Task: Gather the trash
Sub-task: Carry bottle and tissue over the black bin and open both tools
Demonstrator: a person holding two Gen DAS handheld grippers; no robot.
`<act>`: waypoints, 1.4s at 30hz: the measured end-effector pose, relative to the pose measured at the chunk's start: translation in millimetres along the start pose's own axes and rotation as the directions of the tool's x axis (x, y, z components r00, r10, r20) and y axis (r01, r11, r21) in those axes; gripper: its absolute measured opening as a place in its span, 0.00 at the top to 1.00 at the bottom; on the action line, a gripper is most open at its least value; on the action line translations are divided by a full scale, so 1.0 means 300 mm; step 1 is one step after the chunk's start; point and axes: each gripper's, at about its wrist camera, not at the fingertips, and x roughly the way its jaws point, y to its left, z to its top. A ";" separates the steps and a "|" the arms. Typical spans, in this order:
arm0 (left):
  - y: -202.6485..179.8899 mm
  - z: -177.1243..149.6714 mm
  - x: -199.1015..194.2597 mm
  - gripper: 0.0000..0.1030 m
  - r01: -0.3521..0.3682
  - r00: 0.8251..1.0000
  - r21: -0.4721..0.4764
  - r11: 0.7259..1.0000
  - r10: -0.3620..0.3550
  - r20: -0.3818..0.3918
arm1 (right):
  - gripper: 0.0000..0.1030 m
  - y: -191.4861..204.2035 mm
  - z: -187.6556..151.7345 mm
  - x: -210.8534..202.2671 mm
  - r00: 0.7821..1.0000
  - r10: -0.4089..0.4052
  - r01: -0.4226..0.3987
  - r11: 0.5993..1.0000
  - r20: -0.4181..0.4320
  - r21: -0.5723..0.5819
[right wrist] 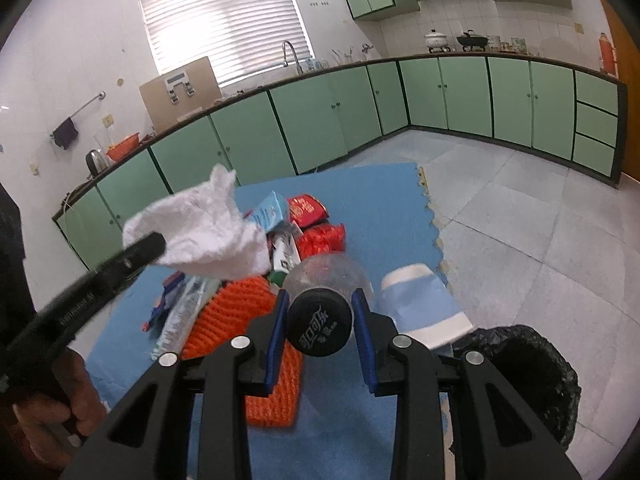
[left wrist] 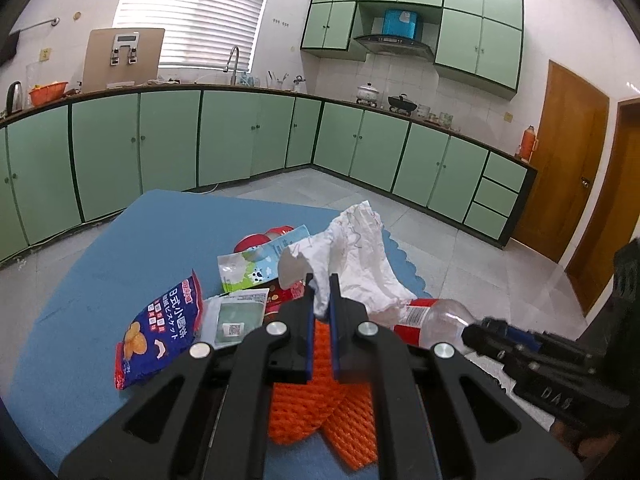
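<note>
My left gripper (left wrist: pixel 320 286) is shut on a crumpled white paper (left wrist: pixel 360 248) and holds it lifted above the trash pile; the paper also shows in the right wrist view (right wrist: pixel 208 224). My right gripper (right wrist: pixel 320 308) is shut on the black cap end of a clear plastic bottle (right wrist: pixel 320 320); the bottle with its red label also shows in the left wrist view (left wrist: pixel 432 318). Orange foam netting (left wrist: pixel 316 396) lies under both grippers on the blue mat (left wrist: pixel 120 248). A blue snack bag (left wrist: pixel 160 328) and other wrappers (left wrist: pixel 256 260) lie on the mat.
A bin lined with a black bag (right wrist: pixel 524 376) stands at the right, beside the mat. A blue and white packet (right wrist: pixel 420 304) lies near it. Red wrappers (right wrist: pixel 316 224) sit at the pile's far side. Green cabinets (left wrist: pixel 168 140) line the walls beyond the tiled floor.
</note>
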 end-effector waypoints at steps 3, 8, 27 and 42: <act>0.010 0.000 -0.006 0.96 0.002 1.000 -0.006 1.000 -0.002 0.011 | 0.70 0.011 0.032 -0.017 1.000 0.012 -0.012 1.000 0.016 -0.007; 0.003 0.025 -0.023 0.96 0.009 1.000 0.008 1.000 -0.009 0.029 | 0.70 0.014 0.068 -0.068 0.999 0.017 -0.016 1.000 0.052 -0.007; -0.453 -0.044 0.075 0.96 0.326 0.945 0.121 0.938 -0.322 -0.053 | 0.70 -0.359 0.007 -0.454 0.935 -0.326 0.300 0.938 0.143 0.176; -0.640 -0.293 0.305 0.68 0.416 0.889 0.170 0.893 -0.361 -0.280 | 0.69 -0.674 -0.236 -0.334 0.912 -0.399 0.406 0.856 -0.089 0.321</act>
